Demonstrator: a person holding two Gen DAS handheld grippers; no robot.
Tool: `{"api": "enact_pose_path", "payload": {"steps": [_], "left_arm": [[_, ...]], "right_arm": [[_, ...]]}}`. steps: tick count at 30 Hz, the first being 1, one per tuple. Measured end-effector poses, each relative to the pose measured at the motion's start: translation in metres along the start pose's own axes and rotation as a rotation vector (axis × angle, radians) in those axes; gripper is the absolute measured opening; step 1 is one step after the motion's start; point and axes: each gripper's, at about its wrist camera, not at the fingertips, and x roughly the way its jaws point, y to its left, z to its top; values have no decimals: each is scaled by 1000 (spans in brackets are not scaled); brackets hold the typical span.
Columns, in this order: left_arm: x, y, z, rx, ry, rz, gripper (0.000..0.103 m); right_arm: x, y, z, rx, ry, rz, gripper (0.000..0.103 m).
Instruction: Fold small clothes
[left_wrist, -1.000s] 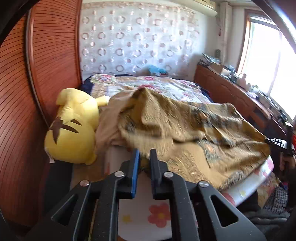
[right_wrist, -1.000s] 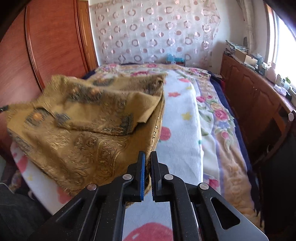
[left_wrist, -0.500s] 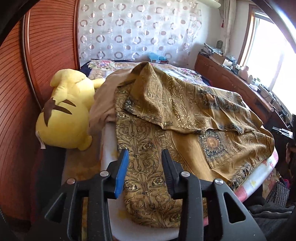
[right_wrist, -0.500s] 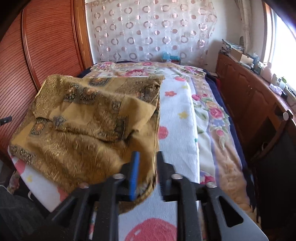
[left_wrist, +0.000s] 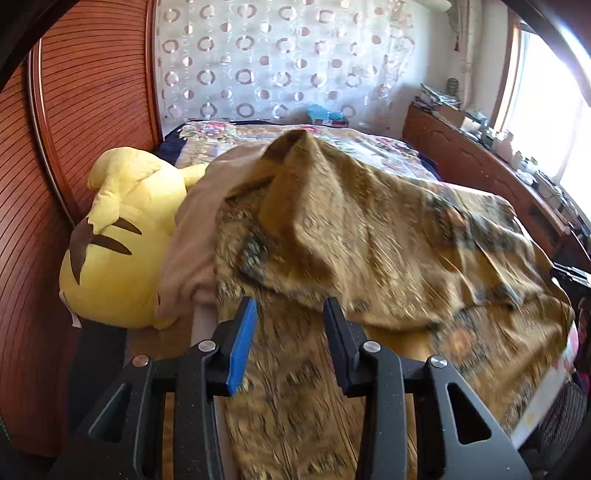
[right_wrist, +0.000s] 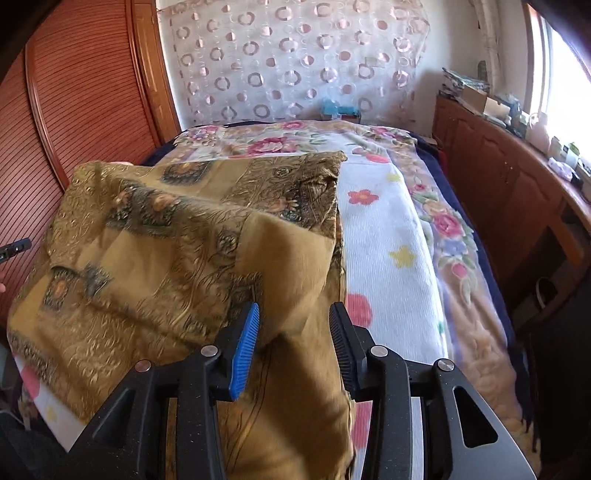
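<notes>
A golden-brown patterned garment (left_wrist: 388, 266) lies spread and partly folded over on the bed, blurred by motion in the left wrist view. It also shows in the right wrist view (right_wrist: 166, 251), with its top flap folded across. My left gripper (left_wrist: 290, 314) is open just above the garment's near left edge, holding nothing. My right gripper (right_wrist: 293, 317) is open above the garment's near right edge, holding nothing.
A large yellow plush toy (left_wrist: 122, 236) lies left of the garment against the wooden headboard (left_wrist: 81, 103). A beige cloth (left_wrist: 192, 236) sits under the garment's left side. A white flowered towel (right_wrist: 388, 240) covers the bed. A wooden cabinet (right_wrist: 517, 192) runs along the right.
Both grippers were shut on the garment's edge a second ago, then opened and let it drop. They now stand wider open and the cloth is still settling.
</notes>
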Motion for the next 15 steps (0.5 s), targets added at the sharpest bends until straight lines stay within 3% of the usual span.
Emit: {"api": "enact_pose_path", "payload": {"steps": [8,12,15], "left_arm": [[39,5,30,-2,27,34,39],[63,9,33,-19,84,46,39],[65,3,29,23,82,61,39]], "right_arm": [[18,-5,13,-8,19,-8,41],[25,-6,12,-14,40,-1,41],[30,-5,13,-18,55,5,41]]}}
